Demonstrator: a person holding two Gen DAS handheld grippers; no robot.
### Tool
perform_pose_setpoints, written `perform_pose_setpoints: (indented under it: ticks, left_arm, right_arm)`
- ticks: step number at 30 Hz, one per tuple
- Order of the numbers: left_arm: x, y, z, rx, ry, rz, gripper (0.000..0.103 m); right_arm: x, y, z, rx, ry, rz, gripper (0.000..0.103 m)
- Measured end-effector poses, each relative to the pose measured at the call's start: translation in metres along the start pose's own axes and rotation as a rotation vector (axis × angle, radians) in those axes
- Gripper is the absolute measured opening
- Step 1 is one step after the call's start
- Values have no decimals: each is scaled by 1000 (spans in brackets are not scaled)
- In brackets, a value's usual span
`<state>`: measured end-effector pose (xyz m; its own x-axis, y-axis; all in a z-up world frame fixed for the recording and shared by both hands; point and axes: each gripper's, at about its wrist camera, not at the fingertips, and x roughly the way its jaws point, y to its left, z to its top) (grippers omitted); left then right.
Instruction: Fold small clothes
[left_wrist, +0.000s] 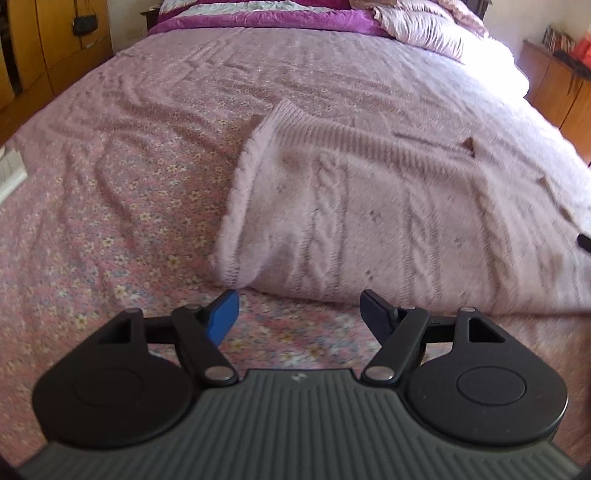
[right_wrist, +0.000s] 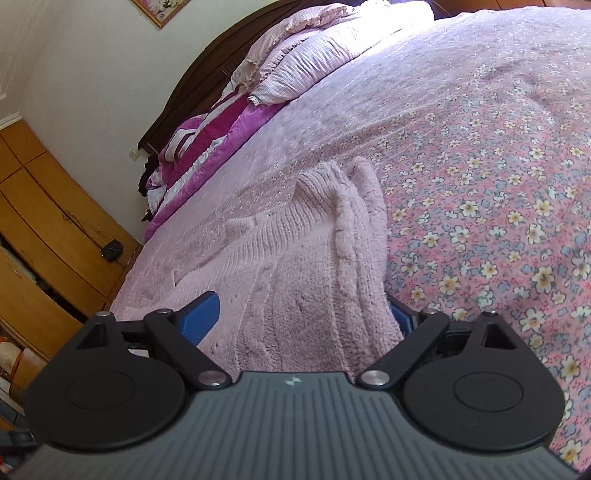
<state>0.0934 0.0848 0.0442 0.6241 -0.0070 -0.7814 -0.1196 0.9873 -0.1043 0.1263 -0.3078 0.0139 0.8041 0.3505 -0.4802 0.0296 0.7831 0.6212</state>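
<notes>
A pale pink cable-knit sweater (left_wrist: 369, 206) lies spread flat on the floral pink bedsheet (left_wrist: 129, 184). My left gripper (left_wrist: 298, 297) hovers open just short of the sweater's near edge, with only bedsheet between its blue pads. In the right wrist view the sweater (right_wrist: 314, 258) runs away from the camera, one side folded into a thick ridge. My right gripper (right_wrist: 301, 299) stands wide open astride the sweater's near end. Knit fills the gap between the jaws, and the ridge covers part of the right pad (right_wrist: 400, 315). The left pad (right_wrist: 199, 314) rests over the fabric.
Pillows and a magenta quilt (left_wrist: 417, 29) are heaped at the head of the bed by a dark headboard (right_wrist: 192, 77). Wooden wardrobes (right_wrist: 44, 229) stand along one side of the bed, and a low wooden cabinet (left_wrist: 554, 85) along the other. Floral sheet (right_wrist: 480, 184) stretches beside the sweater.
</notes>
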Motion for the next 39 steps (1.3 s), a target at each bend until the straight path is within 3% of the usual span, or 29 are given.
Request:
perform_pose_setpoints:
  ticks: [7,9,11,15,18,24,30,34,39]
  left_arm:
    - [3,-12,-4,52,-4,41,74]
    - [4,-11,-5,46,6,37,74]
    - [4,-11,-6,45,10,42,74]
    - [6,-9,-6,36,17,63,74]
    - [7,-9,-5,38,19,62,74]
    - [9,-12,-6,54,24,71,74]
    - [12,-15,-8,72,30,77,74]
    - [12,-16,-9,78,27,73,74]
    - [12,-14,-9,71,27,69,74]
  right_arm:
    - [-4,-1,-12,-46,-62,0,90]
    - [-6,-3,-13,-28,-83,-6,83]
    - [-10,-7,-11,61,-107,-4,78]
    - [-11,-19,-5,207,-132,90,78]
    - [-4,-26,-8,187,-135,76,67]
    - [2,-18,-16,74,-139,42,64]
    - [4,-31,-16,137,-135,88,47]
    - [4,-38,-16,177,-134,153,46]
    - [7,-37,-16,174,-136,142,46]
